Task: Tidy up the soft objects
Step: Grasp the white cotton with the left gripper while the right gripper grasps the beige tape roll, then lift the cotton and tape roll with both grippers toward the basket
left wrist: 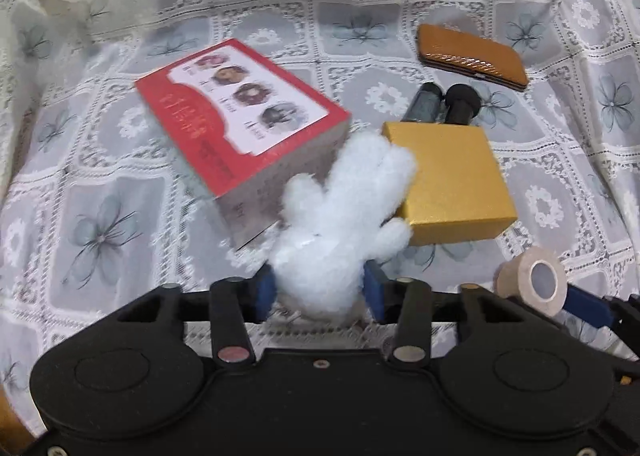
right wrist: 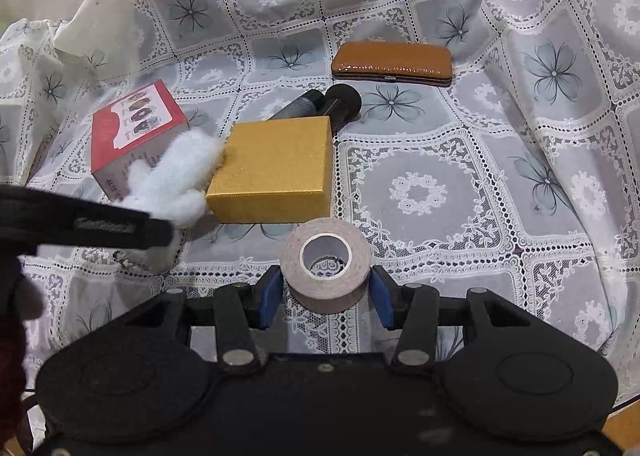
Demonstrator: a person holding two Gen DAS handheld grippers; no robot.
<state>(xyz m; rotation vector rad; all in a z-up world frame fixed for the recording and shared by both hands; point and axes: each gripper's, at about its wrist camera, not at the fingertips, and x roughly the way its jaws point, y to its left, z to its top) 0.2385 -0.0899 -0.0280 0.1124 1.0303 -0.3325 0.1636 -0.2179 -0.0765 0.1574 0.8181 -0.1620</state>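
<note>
Cloth: a lace cloth (right wrist: 420,159) with grey flower squares covers the worktop and rises in folds at the far side.
Red box: a red printed box (left wrist: 236,111) lies at the left, tilted, its near corner behind the white plush.
White plush: a fluffy white hand-shaped toy (left wrist: 344,211) stands up between the red box and the gold box, touching both.
Left tool: the left tool (left wrist: 320,290) pinches the base of the plush between its blue pads.
Gold box: a gold box (right wrist: 276,163) lies in the middle; two dark cylinders (right wrist: 320,101) lie just beyond it.
Brown case: a flat brown case (right wrist: 392,61) lies at the far side, apart from the rest.
Tape roll: a beige tape roll (right wrist: 326,268) sits near, right of the plush.
Right tool: the right tool (right wrist: 326,296) grips the tape roll by its sides.
</note>
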